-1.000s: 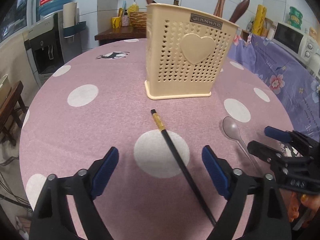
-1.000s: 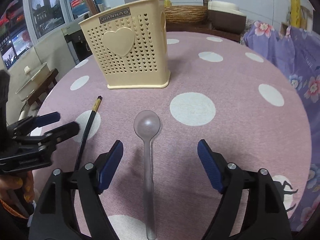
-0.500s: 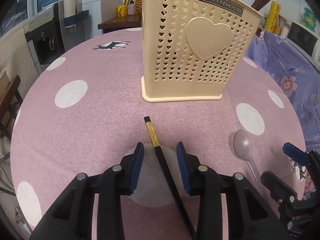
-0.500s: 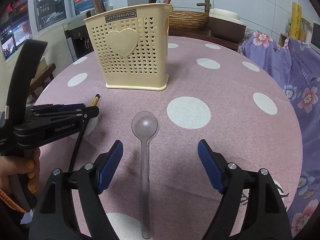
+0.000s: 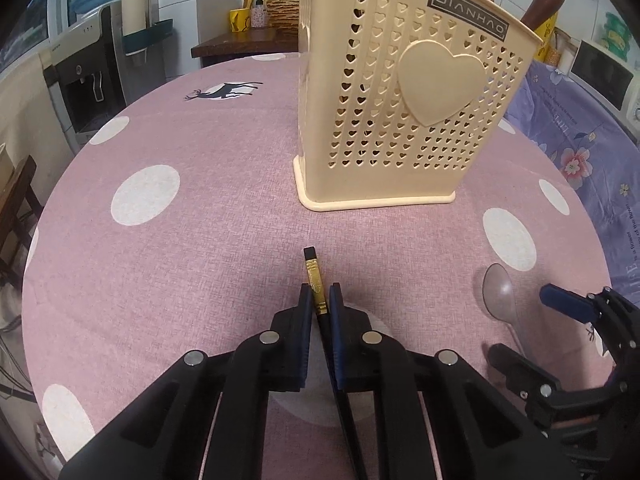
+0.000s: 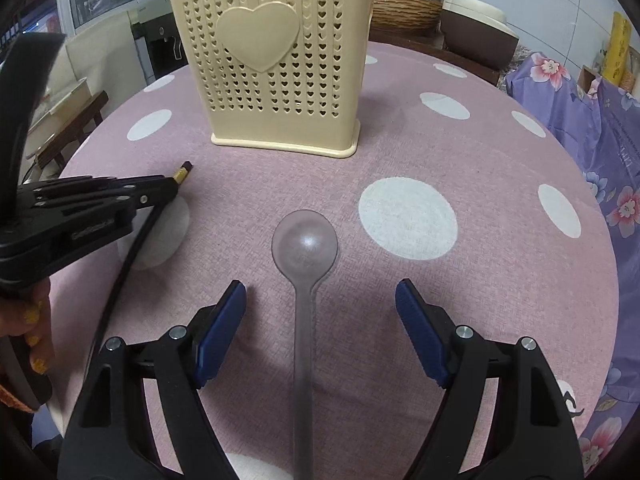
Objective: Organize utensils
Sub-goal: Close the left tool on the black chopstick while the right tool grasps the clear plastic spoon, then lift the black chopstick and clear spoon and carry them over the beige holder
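Observation:
A black chopstick (image 5: 313,276) with a gold band lies on the pink dotted tablecloth. My left gripper (image 5: 319,300) is shut on the chopstick near its gold end; it also shows in the right wrist view (image 6: 160,190). A cream utensil holder (image 5: 400,100) with heart holes stands just beyond, with wooden utensils in it. A translucent grey spoon (image 6: 304,264) lies bowl-first toward the holder (image 6: 276,64). My right gripper (image 6: 320,312) is open, its fingers on either side of the spoon's handle.
The round table (image 5: 160,260) drops off at left and right edges. A water dispenser (image 5: 92,76) stands far left. A purple floral cloth (image 6: 600,112) covers furniture at right. A wooden counter with a woven basket (image 6: 404,10) stands behind.
My left gripper moved forward along the chopstick and closed from wide open to shut on its gold end. My right gripper moved closer to the spoon and holder, staying open.

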Tool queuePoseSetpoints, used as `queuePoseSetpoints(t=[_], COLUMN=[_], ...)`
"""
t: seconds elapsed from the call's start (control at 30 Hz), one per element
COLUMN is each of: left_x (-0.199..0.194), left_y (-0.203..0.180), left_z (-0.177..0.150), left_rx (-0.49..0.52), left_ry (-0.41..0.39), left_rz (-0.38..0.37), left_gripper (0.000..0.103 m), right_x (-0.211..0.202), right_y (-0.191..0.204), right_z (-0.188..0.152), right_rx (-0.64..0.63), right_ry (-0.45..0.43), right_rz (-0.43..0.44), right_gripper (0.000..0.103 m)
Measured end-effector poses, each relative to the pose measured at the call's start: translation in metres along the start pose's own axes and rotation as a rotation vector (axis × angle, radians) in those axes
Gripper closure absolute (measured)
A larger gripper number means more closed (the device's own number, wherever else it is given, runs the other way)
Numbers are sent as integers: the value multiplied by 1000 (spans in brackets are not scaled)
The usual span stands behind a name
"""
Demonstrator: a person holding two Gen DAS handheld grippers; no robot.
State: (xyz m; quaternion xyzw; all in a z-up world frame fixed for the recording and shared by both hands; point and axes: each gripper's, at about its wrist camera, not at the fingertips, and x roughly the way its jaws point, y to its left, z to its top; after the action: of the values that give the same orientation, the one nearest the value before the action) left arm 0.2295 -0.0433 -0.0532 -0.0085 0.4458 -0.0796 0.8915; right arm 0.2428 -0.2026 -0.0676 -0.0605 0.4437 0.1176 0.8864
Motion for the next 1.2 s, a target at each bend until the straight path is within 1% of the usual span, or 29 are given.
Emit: queuePoseSetpoints(t=[0.07, 0.27, 0.33, 0.4, 0.57, 0.73, 1.2], left_x=[0, 1, 1, 1, 1, 2, 2], left_y=[0, 0, -1, -2, -4, -4, -4], left_z=[1, 2, 1, 1, 0, 1, 1], left_rx=[4, 16, 21, 22, 28, 30, 31], left_ry=[0, 0, -1, -2, -1, 0, -9], left_rz=[-2, -1, 0, 0, 2, 1, -3], left_gripper=[93, 93, 93, 93, 93, 93, 93], right_x=[4, 10, 12, 13, 14, 12, 11], right_y=[0, 2, 2, 4, 10, 15, 14], right_z=[3, 11, 14, 17, 22, 23, 20], right_rx=[-7, -16, -12, -14, -30, -47, -35], right_ry=[11, 24, 28, 28, 24, 18, 3], right_rz=[-9, 2, 13, 12, 19, 28, 37], right_gripper=[26, 26, 28, 32, 52, 65, 66])
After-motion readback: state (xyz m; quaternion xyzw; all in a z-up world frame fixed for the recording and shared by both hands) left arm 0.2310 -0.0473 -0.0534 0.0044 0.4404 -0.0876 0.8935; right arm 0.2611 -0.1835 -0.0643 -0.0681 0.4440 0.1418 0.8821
